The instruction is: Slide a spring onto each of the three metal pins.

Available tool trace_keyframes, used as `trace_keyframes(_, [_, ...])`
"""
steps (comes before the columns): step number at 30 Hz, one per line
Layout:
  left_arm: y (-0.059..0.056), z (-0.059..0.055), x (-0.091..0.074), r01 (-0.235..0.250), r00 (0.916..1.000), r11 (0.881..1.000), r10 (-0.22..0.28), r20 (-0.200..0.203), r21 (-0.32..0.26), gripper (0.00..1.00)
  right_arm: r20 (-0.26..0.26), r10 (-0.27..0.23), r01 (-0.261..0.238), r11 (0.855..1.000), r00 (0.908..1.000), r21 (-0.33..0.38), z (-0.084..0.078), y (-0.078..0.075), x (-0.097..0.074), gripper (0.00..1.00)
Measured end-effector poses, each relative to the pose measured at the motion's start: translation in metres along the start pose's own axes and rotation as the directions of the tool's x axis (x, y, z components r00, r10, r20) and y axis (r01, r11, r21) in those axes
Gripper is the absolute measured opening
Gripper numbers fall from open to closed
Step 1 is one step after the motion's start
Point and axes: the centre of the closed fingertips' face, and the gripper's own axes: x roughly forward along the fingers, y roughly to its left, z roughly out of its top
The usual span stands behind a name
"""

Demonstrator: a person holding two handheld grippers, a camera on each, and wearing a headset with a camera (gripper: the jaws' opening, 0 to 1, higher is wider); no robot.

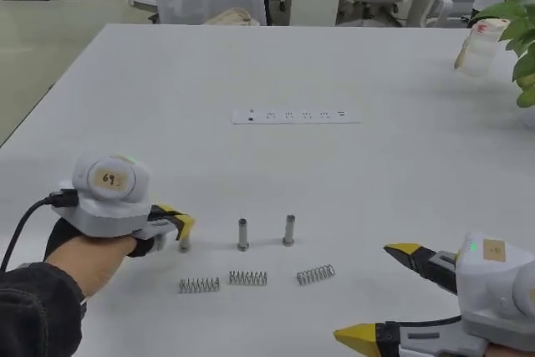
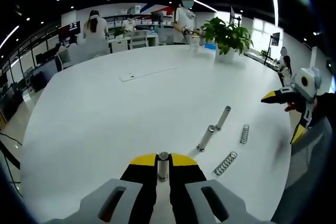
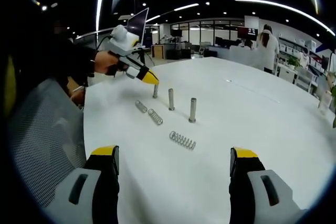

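- White table point(image 1: 376, 173) underlies everything; nearest, at 5 o'clock in the head view, the right gripper point(image 1: 376, 294) hovers with its jaws wide apart.
- Three springs point(image 1: 248, 277) lie in a row at 6 o'clock.
- Just behind them, two free pins point(image 1: 242, 234) stand upright.
- At 8 o'clock, the left gripper point(image 1: 182, 227) clamps the leftmost pin point(image 1: 185, 244).
- Farthest, a power strip point(image 1: 296, 115) lies at 12 o'clock.
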Motion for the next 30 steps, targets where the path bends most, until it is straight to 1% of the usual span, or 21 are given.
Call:
trace_keyframes(12, [-0.0021,-0.0018,-0.0007,0.008,1.0,1.0,-0.008,0.002,-0.009,0.0,-0.001,-0.001,0.001,1.0,1.0,-0.015,0.0052,0.0009,-0.0017,0.86])
trace_keyframes(15, [-0.0038,-0.0021,-0.0004,0.017,0.9998,1.0,-0.017,0.006,-0.019,0.0,-0.001,-0.002,0.002,1.0,1.0,-0.02,0.0068,0.0005,-0.0021,0.86])
trace_keyframes(21, [-0.0041,-0.0024,-0.0003,0.019,0.9998,1.0,-0.019,0.01,-0.007,0.0,-0.001,-0.004,0.004,1.0,1.0,-0.028,0.0095,0.0007,-0.0029,0.86])
trace_keyframes(24, [-0.0061,-0.0023,-0.0009,0.017,0.9998,1.0,-0.017,0.014,0.02,0.0,-0.001,-0.005,0.005,1.0,1.0,-0.029,0.0097,0.0009,-0.0031,0.86])
trace_keyframes(30, [-0.0094,0.0004,-0.0018,0.024,0.9993,0.999,-0.025,0.028,0.023,0.01,-0.004,-0.004,0.004,0.999,1.0,-0.032,0.0095,0.0014,-0.0031,0.86])
